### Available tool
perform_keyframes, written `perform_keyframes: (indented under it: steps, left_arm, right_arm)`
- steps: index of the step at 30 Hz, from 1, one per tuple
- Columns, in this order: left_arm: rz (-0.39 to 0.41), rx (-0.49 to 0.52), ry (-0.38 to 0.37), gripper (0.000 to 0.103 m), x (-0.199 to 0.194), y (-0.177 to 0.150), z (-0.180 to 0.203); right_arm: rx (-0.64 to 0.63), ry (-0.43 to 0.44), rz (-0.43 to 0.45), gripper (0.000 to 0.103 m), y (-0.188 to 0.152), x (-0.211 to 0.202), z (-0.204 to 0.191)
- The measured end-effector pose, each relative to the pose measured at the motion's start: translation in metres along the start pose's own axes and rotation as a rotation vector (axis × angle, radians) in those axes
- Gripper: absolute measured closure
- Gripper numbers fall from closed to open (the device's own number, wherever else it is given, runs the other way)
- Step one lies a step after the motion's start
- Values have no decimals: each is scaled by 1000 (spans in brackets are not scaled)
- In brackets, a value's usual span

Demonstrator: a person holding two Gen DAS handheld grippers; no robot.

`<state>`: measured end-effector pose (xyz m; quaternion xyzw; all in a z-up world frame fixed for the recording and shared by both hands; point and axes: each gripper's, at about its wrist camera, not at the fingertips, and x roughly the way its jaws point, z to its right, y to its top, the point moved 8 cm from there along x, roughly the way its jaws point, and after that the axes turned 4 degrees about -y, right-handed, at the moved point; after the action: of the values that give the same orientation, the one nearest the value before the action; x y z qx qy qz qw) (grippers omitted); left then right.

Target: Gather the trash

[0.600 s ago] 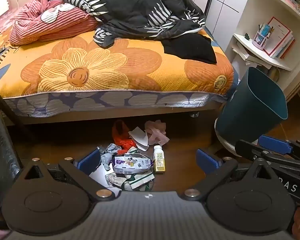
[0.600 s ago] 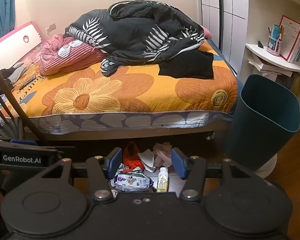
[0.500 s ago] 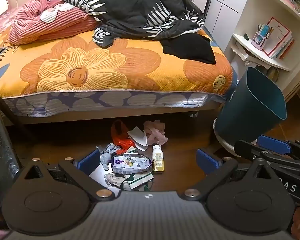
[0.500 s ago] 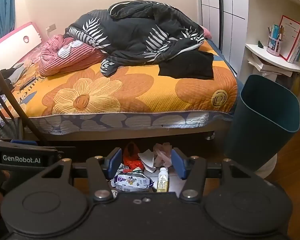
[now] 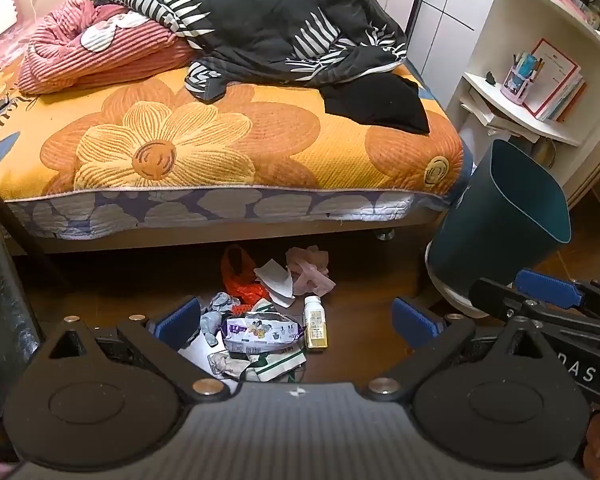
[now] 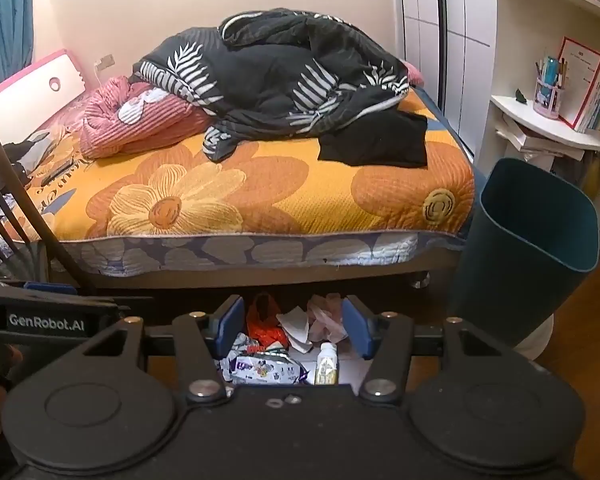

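A pile of trash lies on the wooden floor by the bed's edge: a purple-and-white wrapper point(image 5: 263, 330), a small yellow-and-white bottle point(image 5: 314, 322), an orange bag point(image 5: 242, 278), white paper point(image 5: 277, 278) and pink tissue point(image 5: 310, 270). The wrapper point(image 6: 265, 369) and bottle point(image 6: 326, 364) also show in the right wrist view. A dark teal bin point(image 5: 500, 220) stands at the right, also in the right wrist view point(image 6: 528, 252). My left gripper point(image 5: 296, 318) is open and empty above the pile. My right gripper point(image 6: 292, 326) is open and empty, held back from the pile.
A bed point(image 5: 228, 148) with an orange flowered cover, a black quilt and a pink blanket fills the background. White shelves point(image 5: 540, 92) with books stand at the right behind the bin. A dark chair frame point(image 6: 8, 208) is at the left.
Both grippers have barely moved. The left wrist view has shifted slightly, so the trash pile sits a little higher in the frame.
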<state>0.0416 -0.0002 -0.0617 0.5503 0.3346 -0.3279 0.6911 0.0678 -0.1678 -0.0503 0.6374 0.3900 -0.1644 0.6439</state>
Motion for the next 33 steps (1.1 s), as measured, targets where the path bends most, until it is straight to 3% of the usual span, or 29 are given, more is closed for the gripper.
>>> perform_keyframes:
  steps: [33]
  left_arm:
    - [17, 23, 1, 0, -2, 2, 4]
  right_arm:
    - [-13, 13, 13, 48, 2, 1, -3]
